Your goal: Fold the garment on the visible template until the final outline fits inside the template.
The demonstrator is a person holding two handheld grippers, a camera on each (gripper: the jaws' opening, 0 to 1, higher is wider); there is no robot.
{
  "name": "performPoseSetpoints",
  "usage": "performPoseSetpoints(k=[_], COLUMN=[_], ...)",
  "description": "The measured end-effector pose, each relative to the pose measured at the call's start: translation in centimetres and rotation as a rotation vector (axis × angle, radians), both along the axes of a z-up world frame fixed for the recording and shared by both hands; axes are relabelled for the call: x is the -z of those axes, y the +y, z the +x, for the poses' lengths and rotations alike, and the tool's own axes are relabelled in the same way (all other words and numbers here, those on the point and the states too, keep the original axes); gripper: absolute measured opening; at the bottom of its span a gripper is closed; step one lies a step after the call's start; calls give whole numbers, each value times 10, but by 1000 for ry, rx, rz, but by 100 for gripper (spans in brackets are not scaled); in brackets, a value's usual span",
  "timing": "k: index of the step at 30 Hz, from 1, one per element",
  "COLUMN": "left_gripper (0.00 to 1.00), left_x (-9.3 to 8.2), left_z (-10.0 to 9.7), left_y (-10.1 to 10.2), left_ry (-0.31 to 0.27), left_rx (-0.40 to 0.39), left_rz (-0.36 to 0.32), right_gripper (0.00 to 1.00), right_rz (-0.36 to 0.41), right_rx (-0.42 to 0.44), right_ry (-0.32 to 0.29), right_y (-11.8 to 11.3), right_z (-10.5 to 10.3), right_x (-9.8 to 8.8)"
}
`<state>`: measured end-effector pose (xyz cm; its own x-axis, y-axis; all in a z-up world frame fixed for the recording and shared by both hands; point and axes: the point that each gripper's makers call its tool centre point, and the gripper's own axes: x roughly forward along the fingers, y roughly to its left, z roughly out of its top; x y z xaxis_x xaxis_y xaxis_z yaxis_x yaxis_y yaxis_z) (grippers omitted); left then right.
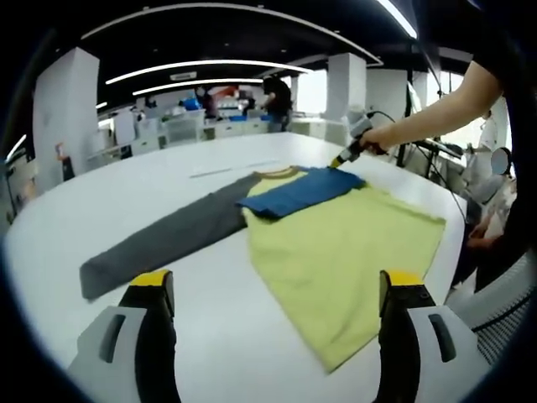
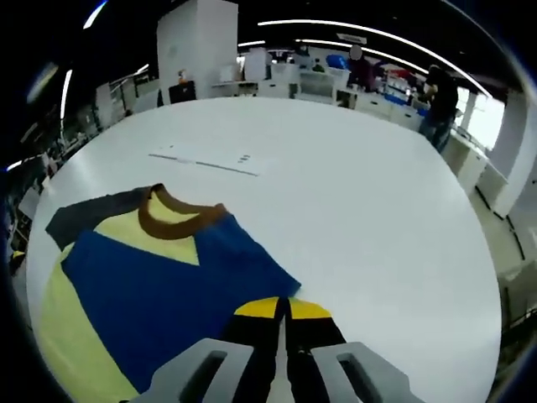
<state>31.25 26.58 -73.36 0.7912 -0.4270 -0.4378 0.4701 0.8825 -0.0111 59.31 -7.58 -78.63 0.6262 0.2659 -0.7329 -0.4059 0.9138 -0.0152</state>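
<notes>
A yellow-green shirt [image 1: 344,252] lies flat on the white table [image 1: 126,201]. Its grey sleeve [image 1: 168,239] stretches out to the left, and its blue sleeve [image 1: 306,189] is folded across the chest below the brown collar [image 1: 281,173]. My left gripper [image 1: 277,290] hovers open near the shirt's hem, holding nothing. My right gripper [image 1: 346,157], in a person's hand, touches the blue sleeve's end. In the right gripper view its jaws [image 2: 282,309] are shut on the edge of the blue sleeve [image 2: 168,294], beside the brown collar [image 2: 176,220].
A thin white strip [image 2: 205,159] lies flat on the table [image 2: 361,210] beyond the collar. The person's arm [image 1: 436,105] reaches in from the right, with a mesh chair [image 1: 503,302] at that table edge. Desks, shelves and a standing person [image 1: 277,101] fill the background.
</notes>
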Motion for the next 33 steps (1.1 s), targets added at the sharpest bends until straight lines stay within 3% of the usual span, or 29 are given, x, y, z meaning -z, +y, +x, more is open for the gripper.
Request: performPoseSetpoints(k=[2, 6, 12, 25, 33], left_gripper=[99, 99, 99, 99, 99], left_x=[0, -1, -4, -8, -8], left_z=[0, 1, 1, 2, 0], left_y=[1, 1, -2, -6, -8], left_ry=[-1, -1, -9, -22, -24], left_rx=[-1, 1, 11, 21, 26], left_rz=[3, 6, 7, 1, -1], right_gripper=[1, 13, 26, 30, 26], right_rz=[12, 48, 61, 132, 120], right_rx=[6, 14, 2, -17, -28], right_ry=[-4, -8, 34, 109, 117], right_y=[1, 9, 13, 13, -2], right_z=[-4, -26, -55, -92, -89], right_x=[-6, -27, -35, -31, -14])
